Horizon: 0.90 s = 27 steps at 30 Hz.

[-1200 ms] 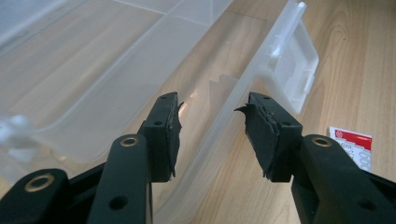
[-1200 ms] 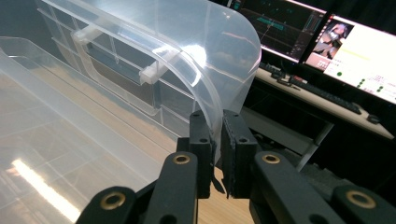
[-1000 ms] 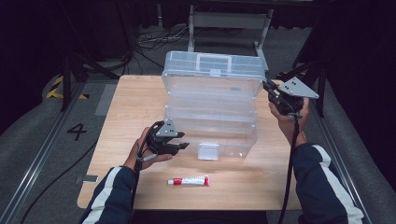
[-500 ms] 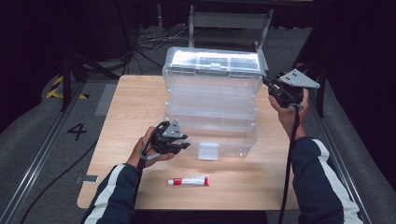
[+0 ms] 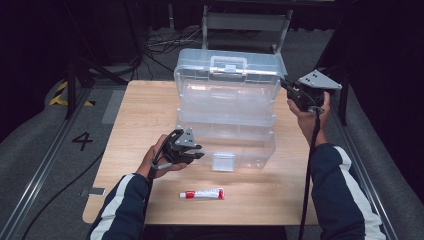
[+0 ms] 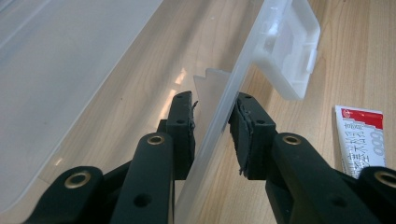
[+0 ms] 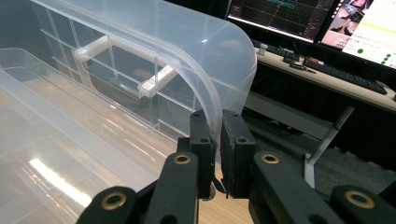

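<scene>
A clear plastic storage box stands on the wooden table with its lid raised upright. My left gripper is at the box's front left. Its jaws have just been closing and straddle the front wall, pads against it, beside the white latch. My right gripper is held high at the box's right, shut on the lid's curved edge. A red and white tube lies on the table in front of the box.
The table's front edge runs just behind the tube. A metal chair frame stands past the far edge. Monitors and a keyboard on a desk lie beyond the lid in the right gripper view.
The left gripper's jaws have narrowed around the front wall. The right gripper has risen slightly with the lid's edge, and the lid stands a little more upright.
</scene>
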Tool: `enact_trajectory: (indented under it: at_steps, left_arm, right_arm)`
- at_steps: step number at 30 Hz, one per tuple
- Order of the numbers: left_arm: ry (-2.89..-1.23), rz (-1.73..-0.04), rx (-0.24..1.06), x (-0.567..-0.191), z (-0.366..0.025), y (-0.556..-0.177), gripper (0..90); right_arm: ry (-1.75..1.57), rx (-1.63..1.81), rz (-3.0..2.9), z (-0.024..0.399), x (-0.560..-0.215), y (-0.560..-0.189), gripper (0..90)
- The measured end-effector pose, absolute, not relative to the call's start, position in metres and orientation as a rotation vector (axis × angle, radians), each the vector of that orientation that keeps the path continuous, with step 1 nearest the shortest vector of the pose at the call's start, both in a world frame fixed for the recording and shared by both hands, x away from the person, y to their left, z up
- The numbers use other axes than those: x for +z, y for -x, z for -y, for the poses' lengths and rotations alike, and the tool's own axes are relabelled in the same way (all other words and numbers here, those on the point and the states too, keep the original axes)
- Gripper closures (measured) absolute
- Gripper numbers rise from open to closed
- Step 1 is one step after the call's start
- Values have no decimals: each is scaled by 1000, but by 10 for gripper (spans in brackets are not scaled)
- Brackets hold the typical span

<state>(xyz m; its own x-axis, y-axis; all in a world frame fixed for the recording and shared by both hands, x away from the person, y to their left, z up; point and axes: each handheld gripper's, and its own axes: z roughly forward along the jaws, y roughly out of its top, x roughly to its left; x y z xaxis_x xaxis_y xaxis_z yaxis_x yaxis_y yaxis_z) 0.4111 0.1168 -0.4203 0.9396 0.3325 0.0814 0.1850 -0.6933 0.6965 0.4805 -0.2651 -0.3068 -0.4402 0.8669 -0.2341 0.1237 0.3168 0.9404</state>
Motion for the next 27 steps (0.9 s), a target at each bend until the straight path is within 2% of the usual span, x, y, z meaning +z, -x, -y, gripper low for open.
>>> enact_trajectory:
  at_steps: [27]
  left_arm:
    - [-2359, -320, 246, -421, -115, -414, 746]
  right_arm:
    - [-906, 1167, -1806, 262, -304, -490, 845]
